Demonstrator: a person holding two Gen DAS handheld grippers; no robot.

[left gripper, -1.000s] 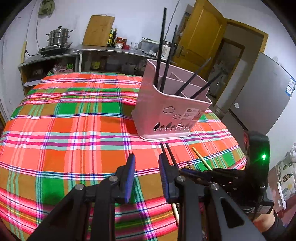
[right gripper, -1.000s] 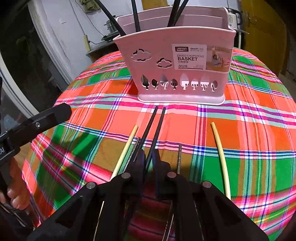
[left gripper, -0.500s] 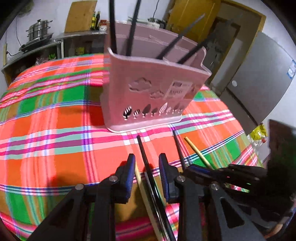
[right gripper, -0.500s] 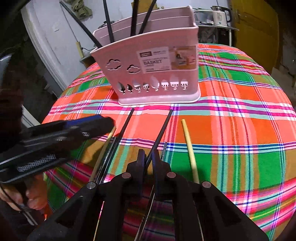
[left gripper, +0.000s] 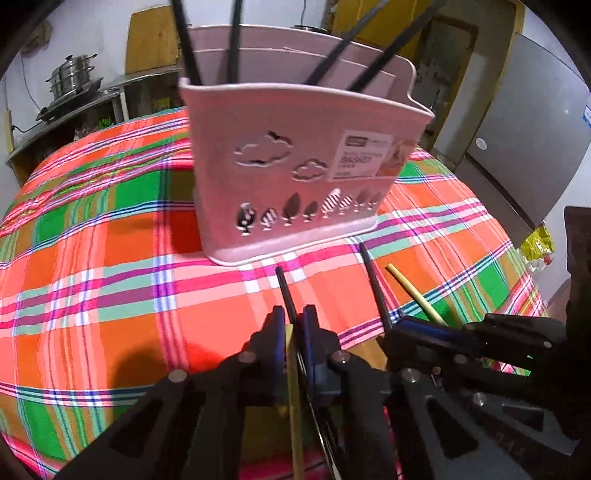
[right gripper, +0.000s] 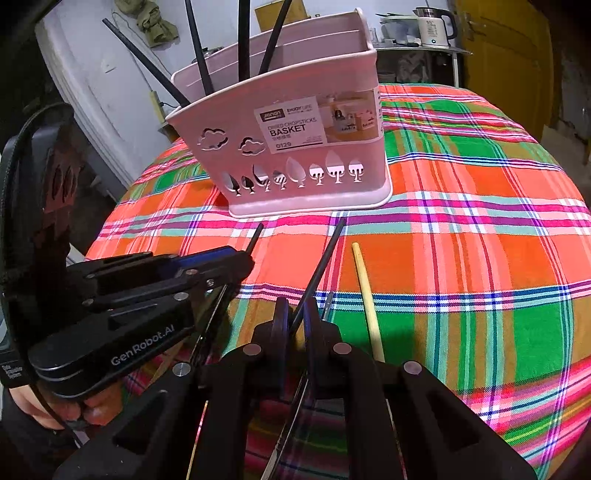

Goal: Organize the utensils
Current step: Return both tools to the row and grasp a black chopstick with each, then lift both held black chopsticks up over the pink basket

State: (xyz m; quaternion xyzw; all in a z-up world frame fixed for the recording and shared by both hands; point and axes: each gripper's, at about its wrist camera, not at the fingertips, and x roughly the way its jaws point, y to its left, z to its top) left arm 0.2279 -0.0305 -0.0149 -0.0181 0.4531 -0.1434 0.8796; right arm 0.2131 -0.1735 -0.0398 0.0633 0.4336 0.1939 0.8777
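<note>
A pink chopstick basket (left gripper: 295, 221) (right gripper: 295, 177) stands on the plaid table with several black chopsticks (left gripper: 232, 37) upright in it. My left gripper (left gripper: 293, 321) (right gripper: 247, 262) is low over the cloth in front of it. Its jaws are closing and the pads press on a black chopstick (left gripper: 284, 291). A pale wooden stick (left gripper: 293, 369) runs under the fingers; I cannot tell if it is gripped too. Just to the right, my right gripper (right gripper: 297, 314) (left gripper: 395, 332) is shut on another black chopstick (right gripper: 325, 254). A yellow chopstick (right gripper: 364, 295) (left gripper: 410, 291) lies loose beside it.
The round table carries an orange, green and pink plaid cloth (left gripper: 110, 258). A hand (right gripper: 37, 406) holds the left gripper's handle. Behind are a shelf with a steamer pot (left gripper: 70, 77), a kettle (right gripper: 432, 26) and a grey fridge (left gripper: 535, 147).
My left gripper came in lower and closer to the basket and closed on a black chopstick. The right gripper kept its grip and shifted a little sideways.
</note>
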